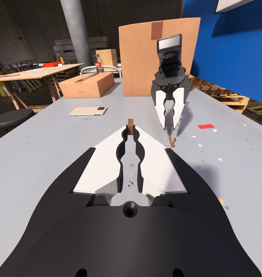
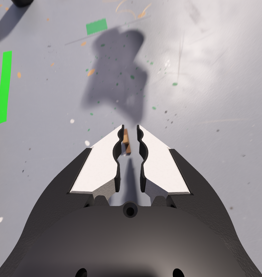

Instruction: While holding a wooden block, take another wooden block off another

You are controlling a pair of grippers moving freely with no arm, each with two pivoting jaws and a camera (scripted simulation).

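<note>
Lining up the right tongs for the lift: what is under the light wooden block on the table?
The light block rests on a darker wooden block, which lies on the grey table. The right tongs hover above, open. Where the two blocks touch is hidden.

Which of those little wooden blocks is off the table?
The darker block pinched in the left tongs. The other two sit stacked on the grey table, below the open right tongs.

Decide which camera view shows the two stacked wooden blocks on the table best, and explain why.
The left wrist view: the stacked blocks stand unobstructed on the grey table, below the right gripper. The right wrist view looks down on them; a finger partly hides them.
</note>
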